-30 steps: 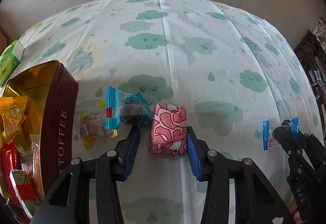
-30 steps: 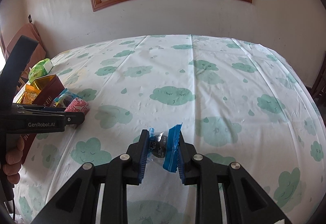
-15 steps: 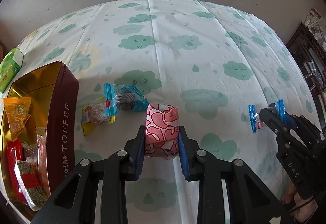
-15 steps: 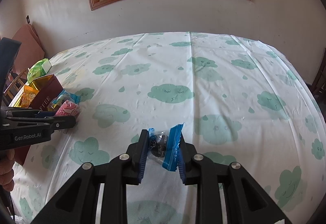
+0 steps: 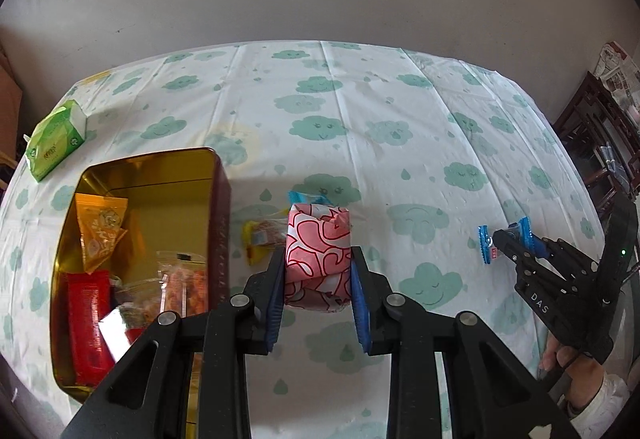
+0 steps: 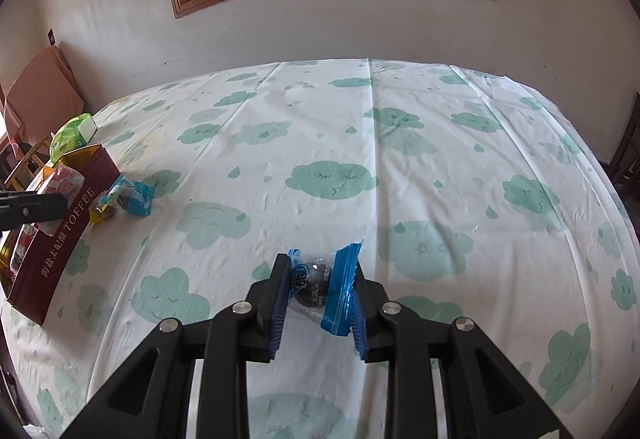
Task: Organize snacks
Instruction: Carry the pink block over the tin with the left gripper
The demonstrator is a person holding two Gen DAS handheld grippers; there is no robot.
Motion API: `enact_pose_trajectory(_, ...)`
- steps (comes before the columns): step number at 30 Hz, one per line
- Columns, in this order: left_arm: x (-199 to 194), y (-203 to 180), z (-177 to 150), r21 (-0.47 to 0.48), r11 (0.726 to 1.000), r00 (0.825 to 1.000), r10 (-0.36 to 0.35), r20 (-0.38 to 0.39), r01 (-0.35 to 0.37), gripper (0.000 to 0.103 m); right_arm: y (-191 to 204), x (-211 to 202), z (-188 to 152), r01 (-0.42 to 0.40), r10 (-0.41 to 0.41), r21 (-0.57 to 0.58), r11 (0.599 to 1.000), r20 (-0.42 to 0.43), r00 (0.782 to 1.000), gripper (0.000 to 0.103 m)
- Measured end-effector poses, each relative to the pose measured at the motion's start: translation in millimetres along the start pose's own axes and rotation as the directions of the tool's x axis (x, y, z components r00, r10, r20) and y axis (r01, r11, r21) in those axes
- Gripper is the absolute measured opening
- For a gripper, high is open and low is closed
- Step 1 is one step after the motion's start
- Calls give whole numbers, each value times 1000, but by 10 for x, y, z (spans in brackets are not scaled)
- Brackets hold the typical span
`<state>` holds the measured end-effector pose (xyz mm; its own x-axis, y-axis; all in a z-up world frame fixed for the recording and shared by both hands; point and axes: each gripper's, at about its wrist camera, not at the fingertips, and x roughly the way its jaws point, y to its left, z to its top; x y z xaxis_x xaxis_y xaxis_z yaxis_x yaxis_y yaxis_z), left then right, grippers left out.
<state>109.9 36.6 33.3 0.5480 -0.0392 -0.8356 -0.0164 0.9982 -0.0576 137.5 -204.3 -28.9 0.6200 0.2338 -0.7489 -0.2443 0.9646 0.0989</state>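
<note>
My left gripper (image 5: 318, 271) is shut on a pink and red patterned snack pack (image 5: 318, 259) and holds it above the cloth, right of the open maroon toffee tin (image 5: 218, 223). The tin holds several wrapped snacks (image 5: 100, 227). A yellow snack (image 5: 262, 239) and a blue one (image 5: 308, 197) lie on the cloth behind the pink pack. My right gripper (image 6: 320, 291) is shut on a blue-ended wrapped candy (image 6: 324, 281); it also shows in the left wrist view (image 5: 506, 239). In the right wrist view the tin (image 6: 60, 235) is far left with the loose snacks (image 6: 124, 199) beside it.
A green tissue pack (image 5: 56, 139) lies at the table's far left, behind the tin. The cloud-print tablecloth (image 6: 360, 143) covers the table. A wall with a window stands behind it. Dark wooden furniture (image 5: 600, 143) stands off the right edge.
My left gripper closed on the pink pack and lifted it off the cloth, moving up and towards the tin. My right gripper kept its hold on the candy.
</note>
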Motion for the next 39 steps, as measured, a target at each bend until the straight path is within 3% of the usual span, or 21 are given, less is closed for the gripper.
enact_pose_trajectory(9, -18, 798, 38, -111, 984, 990, 143, 2, -142, 26, 23, -8, -1, 12, -12, -9, 1000, 1, 1000, 27)
enact_pose_trajectory(17, 106, 1318, -41, -189, 960, 979, 202, -37, -205, 26, 27, -10, 1, 17, -17, -13, 1000, 1, 1000, 27)
enact_pose_trajectory(25, 253, 1509, -110, -194, 956, 975, 211, -69, -221, 26, 27, -4, 3, 20, -20, -13, 1000, -2, 1000, 28)
enact_pose_trajectory(39, 431, 1460, -180, -128, 968, 975, 207, -84, -216, 26, 24, 5, 3, 29, -30, -21, 999, -4, 1000, 28)
